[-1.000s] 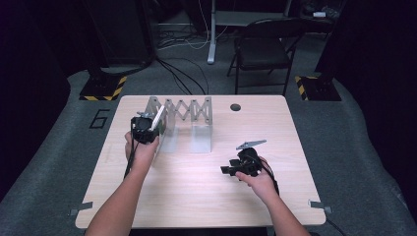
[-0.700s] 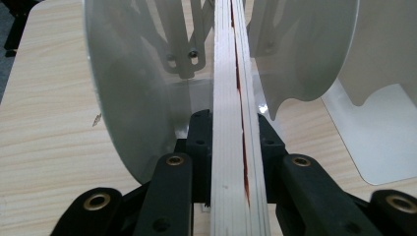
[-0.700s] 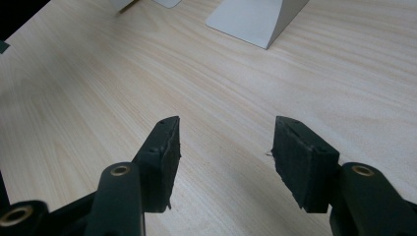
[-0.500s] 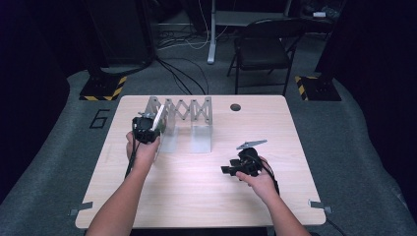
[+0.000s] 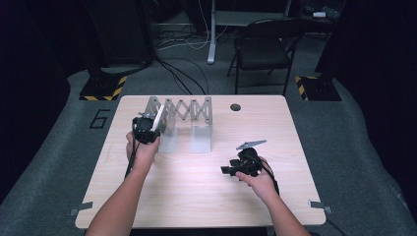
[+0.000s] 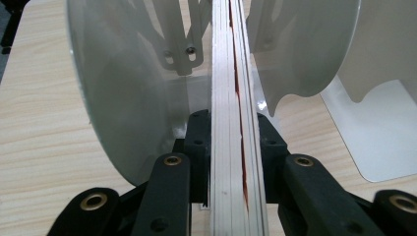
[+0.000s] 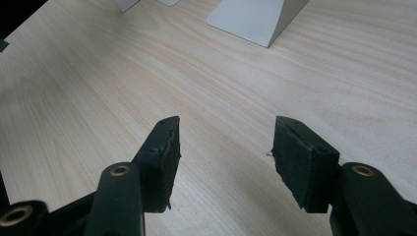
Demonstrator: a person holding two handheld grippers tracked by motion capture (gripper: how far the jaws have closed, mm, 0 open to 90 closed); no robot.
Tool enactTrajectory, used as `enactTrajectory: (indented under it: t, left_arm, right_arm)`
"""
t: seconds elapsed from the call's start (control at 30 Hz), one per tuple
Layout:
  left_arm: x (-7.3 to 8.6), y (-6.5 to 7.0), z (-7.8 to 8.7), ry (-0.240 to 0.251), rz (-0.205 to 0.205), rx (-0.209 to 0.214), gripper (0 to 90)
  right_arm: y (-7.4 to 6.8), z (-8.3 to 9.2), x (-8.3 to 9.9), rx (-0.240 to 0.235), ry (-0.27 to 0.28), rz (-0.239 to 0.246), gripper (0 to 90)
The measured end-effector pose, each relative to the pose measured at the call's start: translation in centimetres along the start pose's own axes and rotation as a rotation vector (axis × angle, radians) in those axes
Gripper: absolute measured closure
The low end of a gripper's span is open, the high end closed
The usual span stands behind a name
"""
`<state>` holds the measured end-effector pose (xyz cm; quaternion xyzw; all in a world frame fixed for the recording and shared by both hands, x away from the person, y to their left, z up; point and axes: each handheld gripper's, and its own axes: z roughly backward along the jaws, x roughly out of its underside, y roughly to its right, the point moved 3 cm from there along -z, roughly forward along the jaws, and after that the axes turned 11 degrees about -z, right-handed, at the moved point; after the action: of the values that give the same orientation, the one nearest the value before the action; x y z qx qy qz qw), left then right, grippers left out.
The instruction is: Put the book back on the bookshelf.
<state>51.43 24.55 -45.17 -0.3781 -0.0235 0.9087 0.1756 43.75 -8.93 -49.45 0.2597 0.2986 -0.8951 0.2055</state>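
Observation:
A thin white book (image 6: 236, 98) with a red streak along its edge stands on edge between the pads of my left gripper (image 6: 231, 132), which is shut on it. The jaws have just eased open a little, with the book still between them. In the high view the left gripper (image 5: 146, 129) holds the book (image 5: 157, 118) tilted at the left end of a grey accordion rack (image 5: 184, 110), between two of its upright plates (image 6: 128, 88). My right gripper (image 5: 225, 170) rests low over the table at the right, open with nothing between its pads (image 7: 162, 157).
The light wooden table (image 5: 196, 201) has a round cable hole (image 5: 235, 107) behind the rack. The rack's grey foot (image 7: 255, 19) lies ahead of the right gripper. A black chair (image 5: 260, 49) and cables sit on the floor beyond the table.

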Motion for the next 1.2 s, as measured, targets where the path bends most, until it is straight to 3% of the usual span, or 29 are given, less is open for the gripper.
enactTrajectory:
  t: [1.13, 1.17, 1.2]
  left_arm:
    - [-0.3, -0.3, 1.2, 0.031, -0.006, 0.01, 71.0]
    - [-0.3, -0.3, 1.3, 0.032, -0.005, 0.01, 71.0]
    - [-0.3, -0.3, 1.3, 0.034, 0.002, 0.007, 71.0]
  right_arm:
    - [0.3, -0.1, 0.0, 0.0, -0.009, -0.012, 43.7]
    - [0.4, -0.2, 0.0, -0.003, 0.002, 0.003, 43.7]
    - [0.2, -0.1, 0.0, -0.002, -0.007, -0.014, 43.7]
